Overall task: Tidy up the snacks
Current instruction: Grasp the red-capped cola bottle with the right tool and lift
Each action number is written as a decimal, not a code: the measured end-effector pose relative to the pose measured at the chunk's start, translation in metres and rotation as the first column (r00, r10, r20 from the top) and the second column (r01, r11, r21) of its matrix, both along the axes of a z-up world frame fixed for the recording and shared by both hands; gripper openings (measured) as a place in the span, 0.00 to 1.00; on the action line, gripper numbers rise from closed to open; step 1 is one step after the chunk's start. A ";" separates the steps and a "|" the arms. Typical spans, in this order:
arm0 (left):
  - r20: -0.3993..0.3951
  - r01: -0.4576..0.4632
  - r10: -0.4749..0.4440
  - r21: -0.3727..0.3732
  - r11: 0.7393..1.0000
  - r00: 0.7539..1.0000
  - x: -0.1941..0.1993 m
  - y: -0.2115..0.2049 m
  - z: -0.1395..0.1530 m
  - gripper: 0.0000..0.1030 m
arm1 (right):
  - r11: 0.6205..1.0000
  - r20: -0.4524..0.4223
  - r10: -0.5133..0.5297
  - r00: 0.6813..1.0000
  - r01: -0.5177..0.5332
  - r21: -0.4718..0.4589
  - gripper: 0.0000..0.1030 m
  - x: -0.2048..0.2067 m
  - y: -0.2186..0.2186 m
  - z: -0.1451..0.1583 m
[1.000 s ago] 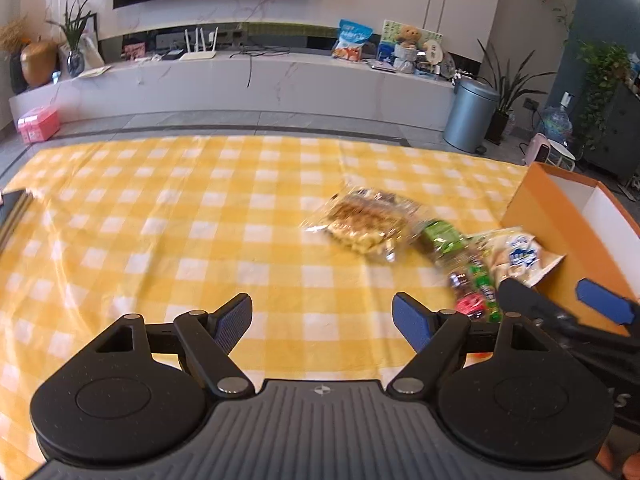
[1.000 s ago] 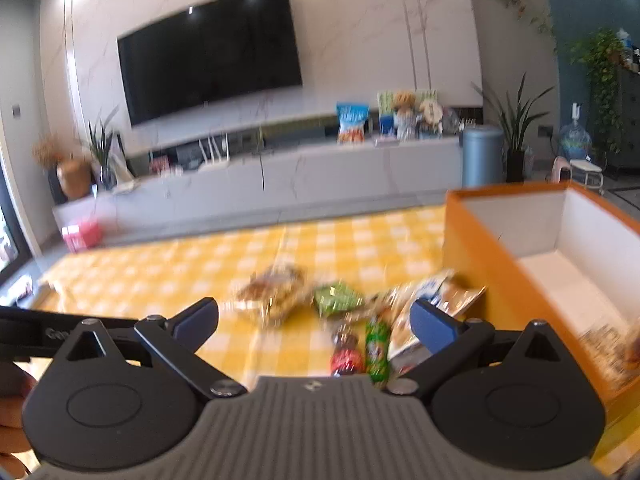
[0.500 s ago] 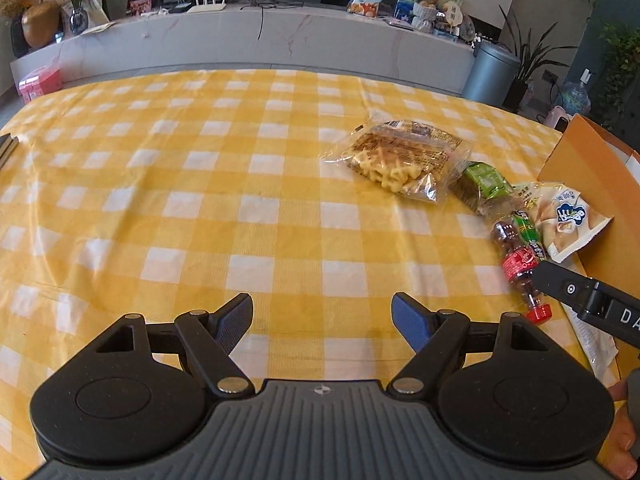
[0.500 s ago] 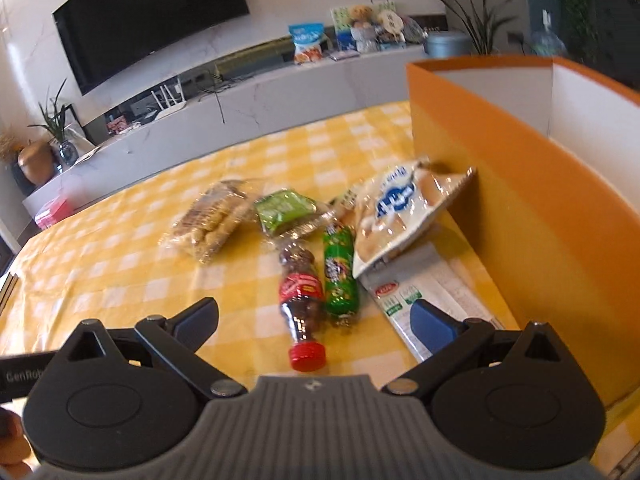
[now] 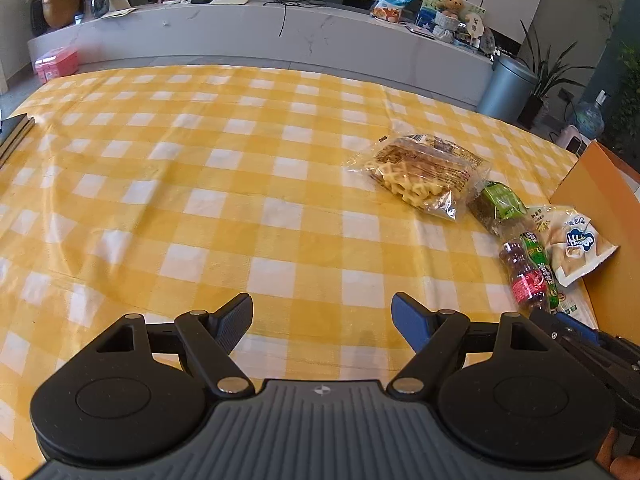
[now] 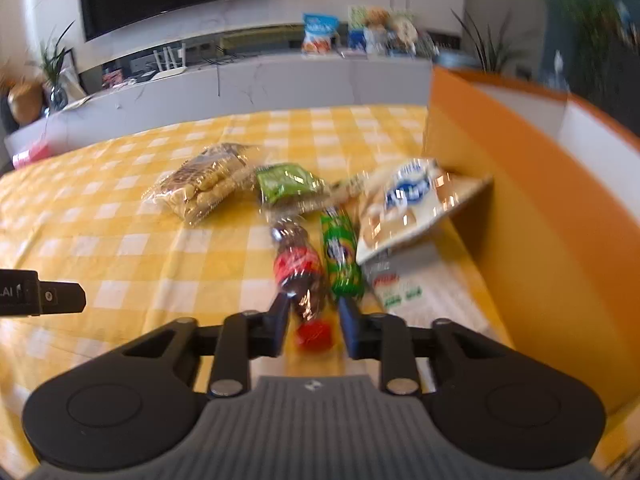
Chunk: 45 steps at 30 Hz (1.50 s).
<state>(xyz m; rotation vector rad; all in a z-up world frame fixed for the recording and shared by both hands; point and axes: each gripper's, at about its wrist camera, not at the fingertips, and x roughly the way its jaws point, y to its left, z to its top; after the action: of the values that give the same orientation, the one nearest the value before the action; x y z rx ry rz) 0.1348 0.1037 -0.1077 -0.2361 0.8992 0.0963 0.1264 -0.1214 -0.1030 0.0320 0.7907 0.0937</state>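
Step in hand: first pick of the sort. Right hand-held gripper (image 6: 313,330) has just been closing; its jaws now sit narrow at the neck and red cap of the cola bottle (image 6: 299,272), pads apparently pressing on it, though blur keeps contact uncertain.

The bottle lies on the checked desk (image 5: 240,200), just beside the green bottle (image 6: 340,256), near the orange box (image 6: 532,184). Waffle bag (image 5: 420,176), green packet (image 5: 498,204) and white bun bag (image 6: 408,200) wait untouched.

Next move, by my reckoning: lift clear without dragging the green bottle, then carry right over the box wall.

Pose: right tool pitched steeply down. Left hand-held gripper (image 5: 322,320) hangs over bare cloth, jaws wide apart, empty.
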 end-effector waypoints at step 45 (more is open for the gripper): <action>0.042 0.044 -0.046 0.051 0.998 0.998 -0.006 -0.016 0.013 0.90 | 0.999 0.071 0.042 0.997 -0.043 0.008 0.29 -0.029 -0.004 0.019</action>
<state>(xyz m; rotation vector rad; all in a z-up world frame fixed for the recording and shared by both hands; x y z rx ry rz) 0.1292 0.0873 -0.0945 -0.1706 0.8571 0.0720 0.0978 -0.1255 -0.0841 0.0208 0.7208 0.1385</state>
